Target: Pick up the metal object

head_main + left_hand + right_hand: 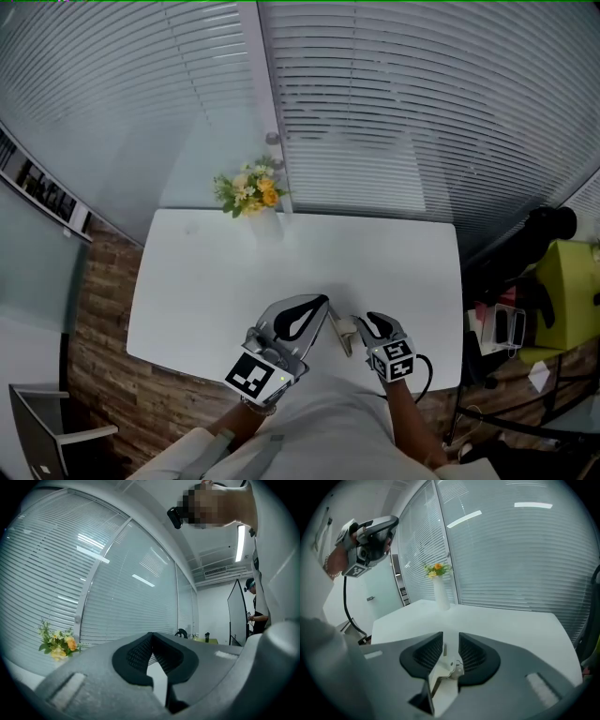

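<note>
Metal object (343,335) at the counter's (281,262) near edge.
Head view: it lay just beside my right claw (367,323). Left gripper view: left claw (151,641) together, empty. Right gripper view: right claw apart, the pale folded sheet-metal piece between the ribbed pads, ungripped. Probably light, stiff, slick; best pinched across its flat faces.

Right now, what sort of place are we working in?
Probably an office or meeting room: a white table beside tall slatted blinds, flowers at its far edge, and a ceiling strip light.
</note>
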